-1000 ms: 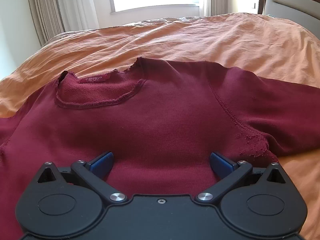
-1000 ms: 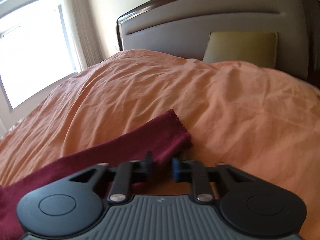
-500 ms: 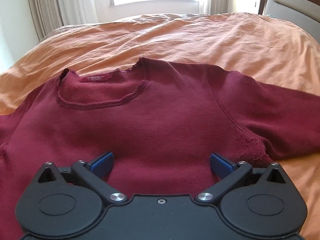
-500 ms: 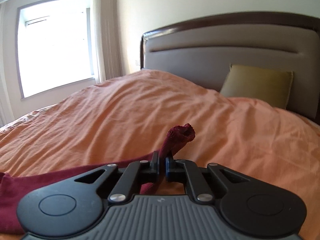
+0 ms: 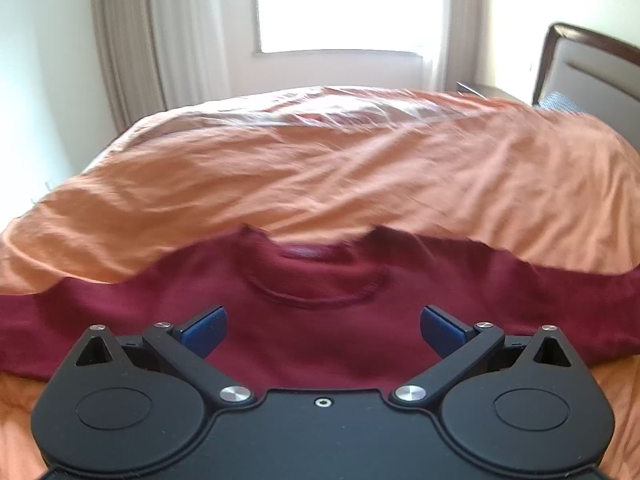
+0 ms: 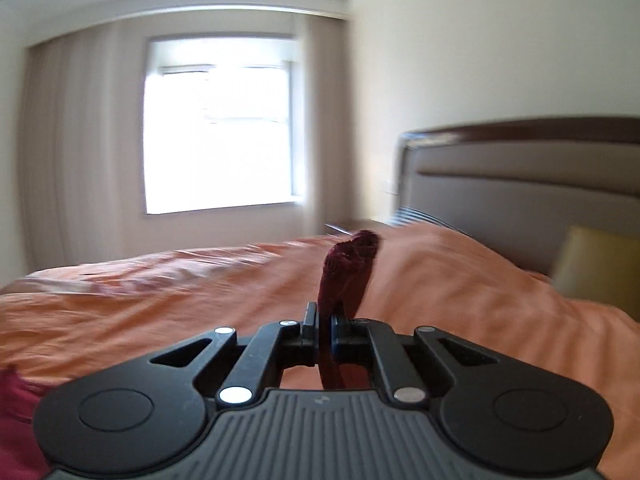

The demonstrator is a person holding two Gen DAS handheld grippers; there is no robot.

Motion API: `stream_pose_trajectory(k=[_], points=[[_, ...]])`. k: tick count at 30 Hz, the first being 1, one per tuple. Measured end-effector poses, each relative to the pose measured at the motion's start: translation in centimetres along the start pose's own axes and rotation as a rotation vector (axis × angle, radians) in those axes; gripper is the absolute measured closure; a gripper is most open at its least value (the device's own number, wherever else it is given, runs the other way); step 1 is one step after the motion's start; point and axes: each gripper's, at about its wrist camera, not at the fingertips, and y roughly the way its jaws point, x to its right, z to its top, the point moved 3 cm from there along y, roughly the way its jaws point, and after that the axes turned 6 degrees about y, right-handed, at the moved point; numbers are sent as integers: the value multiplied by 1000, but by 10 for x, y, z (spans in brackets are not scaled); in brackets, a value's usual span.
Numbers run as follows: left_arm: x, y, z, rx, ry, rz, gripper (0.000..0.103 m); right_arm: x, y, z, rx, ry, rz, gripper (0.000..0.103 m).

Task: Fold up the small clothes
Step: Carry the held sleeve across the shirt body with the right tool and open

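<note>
Bright curtained window (image 6: 220,136) behind an orange-covered bed (image 5: 360,184), padded headboard (image 6: 520,192).

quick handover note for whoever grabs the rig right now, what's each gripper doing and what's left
Left gripper: open, empty, hovering over the chest of the maroon sweater.
Right gripper: shut on the sleeve cuff, raised off the orange bedspread.
Sweater lies front up on the bed, collar away from the left gripper.
Done: one sleeve picked up.
Left: probably lay that sleeve across the body, then the other sleeve and the body folds.

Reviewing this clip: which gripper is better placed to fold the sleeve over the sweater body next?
Right. The right gripper is shut on the sleeve cuff, lifted above the orange bedspread. The left gripper is open, empty, over the maroon sweater.
</note>
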Motion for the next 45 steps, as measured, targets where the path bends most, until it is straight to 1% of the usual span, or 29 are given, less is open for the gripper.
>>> stream_pose_trajectory(k=[5, 7, 9, 12, 15, 19, 22, 23, 24, 26, 28, 32, 33, 34, 36, 37, 39, 40, 41, 42, 43, 44, 45], points=[[-64, -20, 3, 39, -71, 60, 0, -95, -4, 4, -2, -82, 183, 97], [-86, -24, 2, 49, -91, 94, 0, -134, -4, -4, -18, -106, 252, 97], [-107, -26, -3, 54, -109, 117, 0, -170, -6, -18, -43, -129, 309, 97], [-130, -24, -13, 55, -129, 132, 0, -223, -10, -49, -76, -198, 370, 97], [-145, -18, -27, 40, -156, 133, 0, -270, -15, -89, -120, -298, 417, 97], [-153, -5, -44, 21, -190, 117, 0, -308, -26, -149, -169, -462, 455, 97], [-149, 9, -53, 9, -201, 91, 0, -318, -27, -179, -217, -531, 476, 97], [-145, 13, -55, 4, -198, 83, 0, -318, -28, -185, -233, -538, 480, 97], [-142, 17, -56, 1, -193, 77, 0, -317, -29, -189, -256, -536, 492, 94], [-134, 24, -58, 3, -179, 66, 0, -306, -29, -188, -287, -520, 519, 83], [-125, 31, -59, 3, -168, 57, 0, -290, -38, -183, -292, -504, 529, 49], [-104, 44, -63, -4, -159, 2, 0, -241, -51, -159, -284, -445, 519, 30], [-98, 47, -65, -5, -156, -10, 0, -225, -53, -154, -277, -430, 504, 22], [-92, 49, -66, -2, -149, -20, 0, -208, -54, -149, -266, -415, 482, 16], [-82, 55, -69, 5, -124, -17, 0, -176, -57, -142, -239, -409, 418, 14], [-78, 59, -71, 2, -107, 5, 0, -160, -57, -140, -223, -420, 370, 13], [-72, 70, -76, -32, -74, 77, 0, -131, -57, -139, -204, -457, 254, 13], [-70, 76, -79, -48, -63, 105, 0, -116, -53, -140, -206, -473, 191, 13], [-68, 81, -84, -61, -61, 115, 0, -104, -48, -142, -216, -484, 139, 13], [-68, 84, -87, -63, -70, 114, 0, -93, -41, -145, -231, -489, 93, 14], [-69, 86, -91, -59, -84, 117, 0, -84, -35, -148, -250, -490, 61, 19], [-70, 86, -94, -45, -95, 120, 0, -77, -29, -150, -268, -487, 39, 21], [-70, 86, -96, -34, -97, 123, 0, -71, -23, -153, -280, -482, 21, 27]])
